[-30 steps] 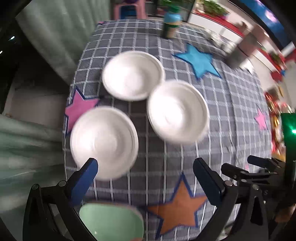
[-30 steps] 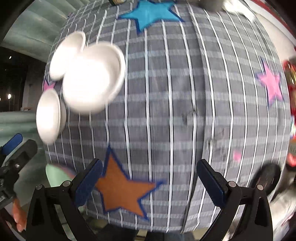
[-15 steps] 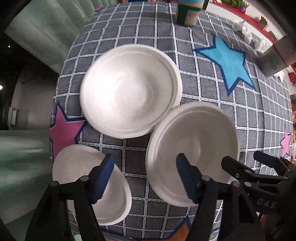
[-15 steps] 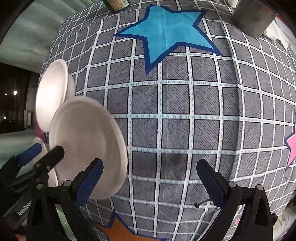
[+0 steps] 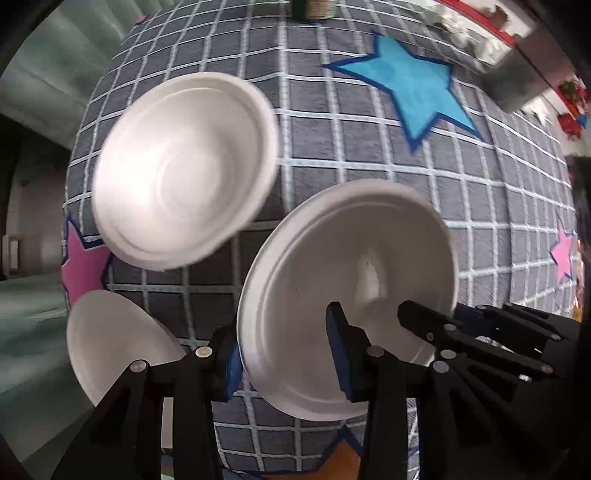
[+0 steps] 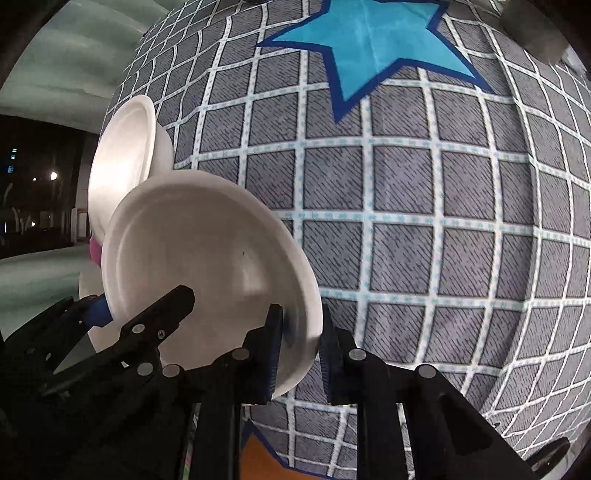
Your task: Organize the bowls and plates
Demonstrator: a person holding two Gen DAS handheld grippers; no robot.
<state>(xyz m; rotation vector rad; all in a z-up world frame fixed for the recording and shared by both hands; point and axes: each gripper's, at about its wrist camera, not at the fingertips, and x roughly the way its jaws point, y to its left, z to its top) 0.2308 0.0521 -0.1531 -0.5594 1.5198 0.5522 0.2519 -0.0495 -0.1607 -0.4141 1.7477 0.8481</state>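
While both grippers sit on the same dish, the status reads as follows.

Left gripper: fingers straddle the near-left rim of the white plate, one pad outside and under the rim, the other inside on the plate's face. Rim sits between them; whether they press it tight cannot be told.

Right gripper: blue pads pressed together on the plate rim at its right edge, pinching it.

Plate: tilted, its far edge higher than the near one, above the checked tablecloth. Each gripper shows in the other's view, reaching in from the opposite side of the plate.

Upper bowl: white, blurred, on the cloth up and left of the held plate, apart from it. In the right wrist view it appears edge-on at the left, partly behind the plate.

Lower-left bowl: white, near the table's left edge, partly hidden behind the left gripper's finger.

Cloth: grey with a white grid, a blue star beyond the plate, a magenta star between the two bowls at the left edge, a pink star far right.

Jar: at the far table edge, mostly cropped.
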